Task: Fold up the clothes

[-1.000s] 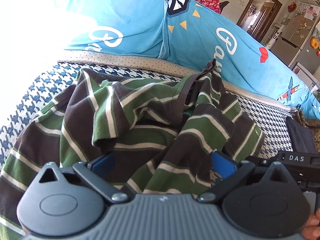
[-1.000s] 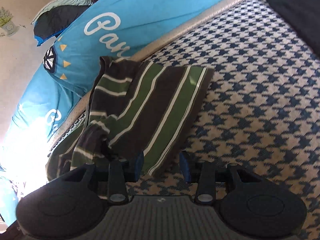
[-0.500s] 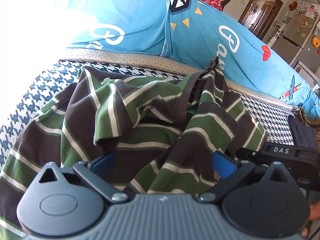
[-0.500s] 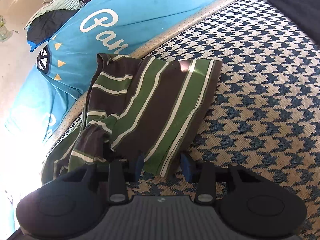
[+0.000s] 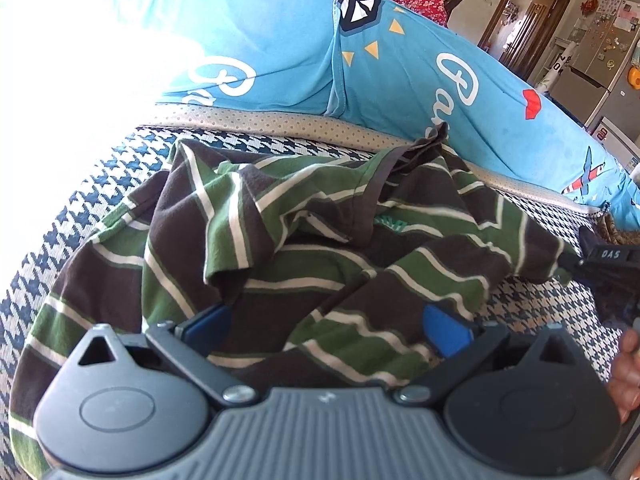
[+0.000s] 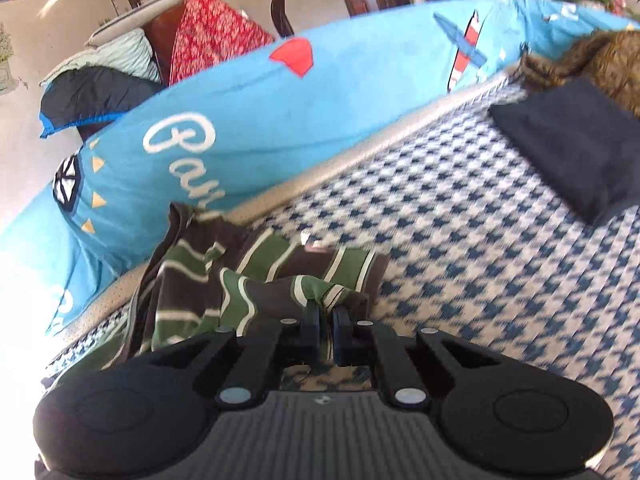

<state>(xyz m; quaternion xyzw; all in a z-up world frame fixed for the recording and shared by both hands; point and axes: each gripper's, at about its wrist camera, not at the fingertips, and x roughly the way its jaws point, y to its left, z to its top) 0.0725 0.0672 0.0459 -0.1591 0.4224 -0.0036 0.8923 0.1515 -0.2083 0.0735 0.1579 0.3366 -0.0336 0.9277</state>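
A brown and green striped shirt (image 5: 304, 248) lies crumpled on the houndstooth sofa seat (image 5: 80, 208). My left gripper (image 5: 326, 326) hovers over its near part, open, with its blue pads (image 5: 444, 330) wide apart and loose fabric beneath them. In the right wrist view my right gripper (image 6: 326, 320) is closing tight on the shirt's right edge (image 6: 316, 288), and its fingers (image 6: 312, 328) pinch a bunched fold lifted off the seat. The same gripper shows at the right border of the left wrist view, with its tip (image 5: 566, 260) at the shirt's edge.
A bright blue cushion (image 5: 260, 40) with white script runs along the sofa back. A folded dark cloth (image 6: 568, 140) and a brown furry item (image 6: 608, 56) lie at the far right of the seat. A person's hand (image 5: 628, 368) shows at the right edge.
My right gripper has closed on the shirt's edge, lifted it and tipped upward, bunching the flat corner. The left gripper has stayed open in place.
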